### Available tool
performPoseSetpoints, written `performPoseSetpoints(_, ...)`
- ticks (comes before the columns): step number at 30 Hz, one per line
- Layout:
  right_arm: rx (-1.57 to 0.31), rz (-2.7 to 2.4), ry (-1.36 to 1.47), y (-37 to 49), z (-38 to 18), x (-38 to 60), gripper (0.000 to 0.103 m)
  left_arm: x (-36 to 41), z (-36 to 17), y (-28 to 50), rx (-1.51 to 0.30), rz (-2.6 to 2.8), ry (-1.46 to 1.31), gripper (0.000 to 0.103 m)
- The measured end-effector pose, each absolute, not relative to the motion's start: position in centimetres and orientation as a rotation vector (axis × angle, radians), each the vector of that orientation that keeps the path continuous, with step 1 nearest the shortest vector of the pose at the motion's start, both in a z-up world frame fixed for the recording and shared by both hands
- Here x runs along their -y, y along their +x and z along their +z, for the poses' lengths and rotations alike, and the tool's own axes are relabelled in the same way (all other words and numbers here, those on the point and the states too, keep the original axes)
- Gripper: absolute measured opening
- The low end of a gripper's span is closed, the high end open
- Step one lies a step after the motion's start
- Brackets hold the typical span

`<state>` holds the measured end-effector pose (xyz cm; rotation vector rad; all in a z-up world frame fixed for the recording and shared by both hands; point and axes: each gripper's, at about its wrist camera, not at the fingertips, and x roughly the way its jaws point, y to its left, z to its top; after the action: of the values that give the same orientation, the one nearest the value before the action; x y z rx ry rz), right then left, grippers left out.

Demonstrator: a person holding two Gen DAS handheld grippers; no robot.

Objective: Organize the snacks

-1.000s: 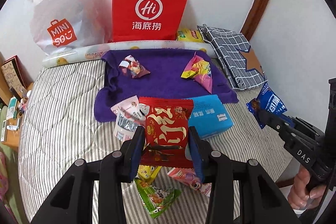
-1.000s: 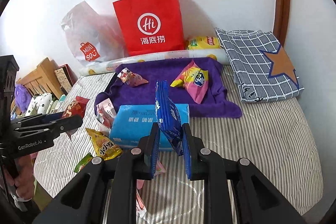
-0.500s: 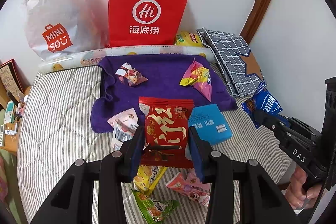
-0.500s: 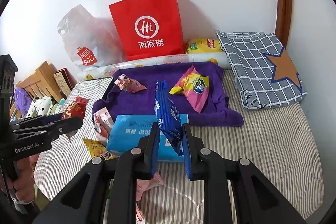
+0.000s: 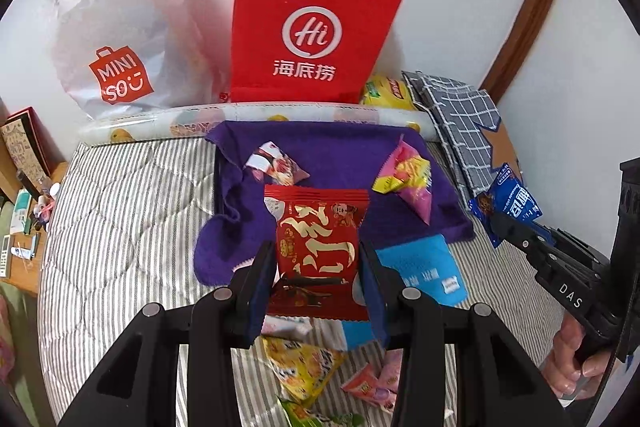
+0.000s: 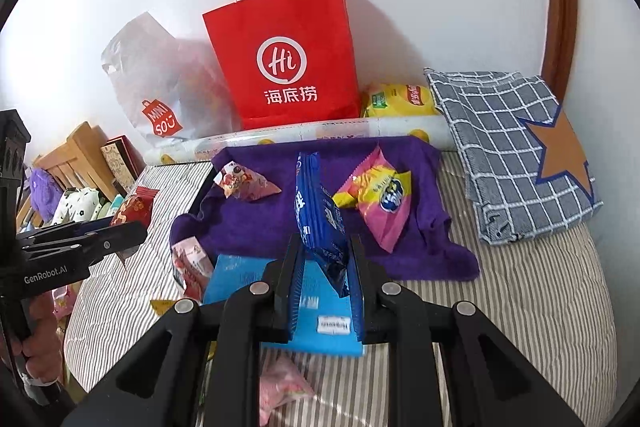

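My left gripper point(image 5: 318, 255) is shut on a red snack packet with gold lettering point(image 5: 318, 239), held above the bed in front of the purple towel point(image 5: 344, 151). My right gripper point(image 6: 322, 251) is shut on a blue cookie packet point(image 6: 318, 211), held edge-on above the blue tissue pack point(image 6: 312, 311). On the towel lie a pink-yellow snack bag point(image 6: 380, 195) and a small red-white packet point(image 6: 244, 183). Each gripper shows in the other's view: the right one point(image 5: 500, 223) at the right edge, the left one point(image 6: 132, 223) at the left edge.
A red paper bag point(image 5: 312, 39) and a white Miniso bag point(image 5: 120, 39) stand against the wall behind a rolled mat point(image 5: 256, 117). A checked cloth point(image 6: 516, 147) lies at the right. Several loose snack packets point(image 5: 304, 363) lie on the striped bedding below my left gripper.
Both grippers have moved forward toward the purple towel and the bags, each still holding its packet. The loose snacks have slid lower in the views.
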<state>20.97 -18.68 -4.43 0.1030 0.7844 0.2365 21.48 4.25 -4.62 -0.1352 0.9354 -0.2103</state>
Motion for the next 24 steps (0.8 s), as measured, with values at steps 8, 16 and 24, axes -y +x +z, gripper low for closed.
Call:
performPoseSetpoints(8, -0.801, 0.248, 0.101, 24.4, -5.2, 18.0, 0.021, -6.0, -5.9, 24.4, -0.955, -0.173, -0.162, 0.039)
performPoseSetpoints(16, -0.841, 0.246, 0.102, 27.9, -7.3, 17.1, 0.021, -7.4, -8.0, 27.5, -0.994, -0.154, -0.179, 0.039)
performPoseSetpoints(24, -0.906, 0.273, 0.106, 30.8, -10.3, 15.6, 0.021, -7.4, -10.6, 30.0, -1.040, -0.157, -0.178, 0.039)
